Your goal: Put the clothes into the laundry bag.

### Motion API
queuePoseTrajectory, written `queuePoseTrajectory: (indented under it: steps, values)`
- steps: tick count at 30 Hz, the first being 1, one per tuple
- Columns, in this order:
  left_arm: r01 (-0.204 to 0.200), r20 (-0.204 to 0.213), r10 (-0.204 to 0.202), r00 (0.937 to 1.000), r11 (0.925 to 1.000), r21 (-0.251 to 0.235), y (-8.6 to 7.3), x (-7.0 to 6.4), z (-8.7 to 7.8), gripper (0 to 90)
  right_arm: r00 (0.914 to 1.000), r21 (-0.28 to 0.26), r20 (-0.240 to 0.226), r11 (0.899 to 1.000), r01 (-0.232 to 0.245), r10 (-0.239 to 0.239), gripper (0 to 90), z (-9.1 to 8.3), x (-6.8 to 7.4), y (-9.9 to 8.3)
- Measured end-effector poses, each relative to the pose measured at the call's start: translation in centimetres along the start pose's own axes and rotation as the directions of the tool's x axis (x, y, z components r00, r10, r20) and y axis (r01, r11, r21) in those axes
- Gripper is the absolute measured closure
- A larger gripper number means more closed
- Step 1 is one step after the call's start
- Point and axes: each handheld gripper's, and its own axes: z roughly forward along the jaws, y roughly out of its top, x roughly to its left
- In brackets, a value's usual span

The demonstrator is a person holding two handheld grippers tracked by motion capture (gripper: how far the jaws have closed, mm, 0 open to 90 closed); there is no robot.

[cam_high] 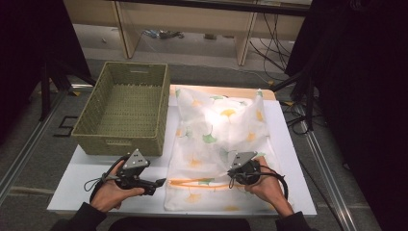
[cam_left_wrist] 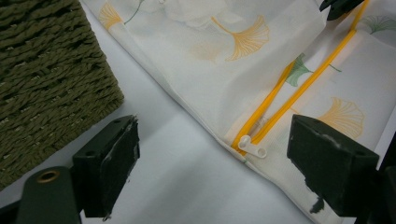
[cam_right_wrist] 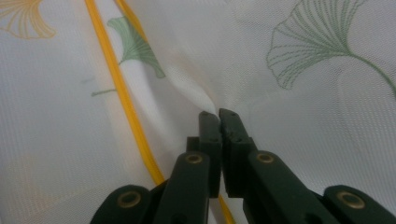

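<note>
Black jaws of the right gripper (cam_right_wrist: pixel 219 114) are pressed together on a small pinch of the white mesh bag (cam_right_wrist: pixel 299 130), and the cloth puckers into a fold right at their tips. The left gripper (cam_left_wrist: pixel 212 158) has its jaws spread wide and grips nothing; between them, on the bare white table (cam_left_wrist: pixel 182 177), lies the end of the yellow zipper (cam_left_wrist: pixel 299 88) with its white pull tab (cam_left_wrist: pixel 252 147), which neither jaw touches.

From the high view the bag (cam_high: pixel 219 144) lies flat across the right half of the table (cam_high: pixel 82 187), its near edge toward the person and its far end rumpled into low peaks. It is a thin, see-through fabric printed with yellow and green ginkgo leaves, and the zipper (cam_high: pixel 199 183) runs as an orange-yellow line across its near part, between the two grippers. The left gripper (cam_high: pixel 156 183) sits just beside the bag's near left corner, held in the left hand (cam_high: pixel 113 192); the right gripper (cam_high: pixel 232 169) rests on the bag, held in the right hand (cam_high: pixel 267 185).

A woven basket (cam_high: pixel 122 108) of olive-green cord, rectangular with slanted walls, stands on the far left of the table, just beside the bag's left edge. Its coarse braided wall (cam_left_wrist: pixel 42 79) shows close to the left gripper's jaw.
</note>
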Motion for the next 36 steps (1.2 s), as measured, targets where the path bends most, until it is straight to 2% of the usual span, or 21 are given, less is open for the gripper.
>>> queuePoseTrajectory:
  steps: [1,3,7,10,11,12,13,14,17,18,21,22,23,24,26,27,28,31,33,35,36]
  values:
    - [0.001,-0.002,-0.001,1.0000,1.0000,-0.003,0.0,0.0,0.0,16.6,0.9993,0.008,-0.015,0.999,-0.033,0.033,89.6,-0.1,0.1,0.0]
    - [-0.009,-0.008,0.010,0.9999,0.9999,0.010,0.0,0.0,-0.1,16.6,0.9997,0.021,-0.003,0.999,-0.025,0.025,89.5,-0.2,-0.1,0.0]
    - [-0.006,-0.012,0.006,0.9999,1.0000,-0.004,-0.1,-0.1,0.0,17.7,0.9982,-0.013,-0.003,0.998,-0.060,0.060,85.6,-0.1,-0.3,0.0]
    - [-0.009,-0.015,0.009,0.9998,0.9999,-0.014,-0.1,-0.2,-0.1,17.7,0.9931,-0.049,0.011,0.992,-0.116,0.117,78.4,-0.8,-0.5,0.0]
    - [-0.015,-0.013,0.015,0.9998,0.9999,-0.008,-0.1,-0.2,-0.2,17.7,0.9952,-0.078,0.026,0.993,-0.092,0.094,77.2,-1.1,-0.6,0.0]
    - [-0.010,-0.016,0.010,0.9998,0.9999,-0.012,-0.1,-0.2,-0.1,17.7,0.9946,-0.094,0.037,0.991,-0.093,0.097,74.8,-1.4,-0.5,0.1]
    - [-0.017,-0.022,0.016,0.9996,0.9998,-0.008,-0.1,-0.2,-0.1,17.8,0.9963,-0.116,0.037,0.991,-0.072,0.077,70.1,-1.6,-0.4,0.2]
    - [-0.032,-0.014,0.033,0.9994,0.9995,0.006,0.0,-0.1,-0.2,18.5,0.9935,-0.134,0.038,0.986,-0.102,0.108,64.6,-2.0,-0.2,0.3]
    - [-0.019,-0.010,0.019,0.9998,0.9998,-0.005,0.0,-0.1,-0.1,19.1,0.9915,-0.198,0.020,0.973,-0.122,0.129,61.1,-2.9,0.0,0.6]
    - [-0.014,-0.023,0.014,0.9996,0.9998,-0.010,0.0,-0.1,-0.1,18.7,0.9882,-0.213,0.007,0.966,-0.148,0.153,60.4,-3.1,0.1,0.7]
    - [-0.010,-0.024,0.009,0.9997,0.9998,-0.018,0.0,-0.1,-0.2,17.9,0.9845,-0.260,0.030,0.952,-0.159,0.173,57.9,-3.7,0.0,0.7]
    - [-0.014,-0.026,0.014,0.9996,0.9997,-0.019,0.0,-0.1,-0.3,17.9,0.9802,-0.263,0.024,0.947,-0.183,0.196,56.7,-3.8,0.0,0.6]
    - [-0.010,-0.028,0.009,0.9996,0.9997,-0.022,0.0,-0.1,-0.3,17.9,0.9780,-0.279,0.039,0.942,-0.186,0.205,54.6,-3.9,-0.2,0.5]
    - [-0.014,-0.017,0.014,0.9998,0.9997,-0.021,0.1,-0.1,-0.3,17.8,0.9713,-0.292,0.047,0.933,-0.210,0.233,52.2,-4.0,-0.3,0.4]
    - [-0.011,-0.018,0.011,0.9998,0.9990,-0.043,0.1,-0.3,-0.3,17.7,0.9622,-0.330,0.079,0.917,-0.222,0.261,50.4,-4.4,-0.7,0.2]
    - [-0.009,-0.015,0.009,0.9998,0.9986,-0.053,0.1,-0.4,-0.2,17.6,0.9509,-0.339,0.071,0.904,-0.261,0.301,50.3,-4.6,-0.7,0.1]
    - [-0.016,-0.012,0.015,0.9998,0.9987,-0.049,0.1,-0.3,-0.3,17.6,0.9526,-0.352,0.068,0.901,-0.255,0.297,49.2,-4.8,-0.9,0.0]
    - [-0.031,-0.003,0.031,0.9995,0.9978,-0.059,0.2,-0.3,-0.6,16.5,0.9471,-0.362,0.076,0.894,-0.265,0.312,46.3,-5.3,-1.2,-0.4]
    - [-0.016,-0.013,0.015,0.9998,0.9967,-0.079,0.3,-0.3,-0.7,16.4,0.9388,-0.371,0.082,0.884,-0.283,0.335,44.3,-5.6,-1.3,-0.7]
    - [-0.014,-0.003,0.014,0.9999,0.9957,-0.092,0.3,-0.2,-0.7,16.4,0.9339,-0.387,0.093,0.877,-0.286,0.345,41.9,-5.8,-1.5,-1.0]
    - [-0.034,-0.013,0.033,0.9994,0.9962,-0.080,0.3,-0.1,-0.9,16.4,0.9227,-0.390,0.091,0.866,-0.313,0.375,40.6,-6.0,-1.3,-1.1]
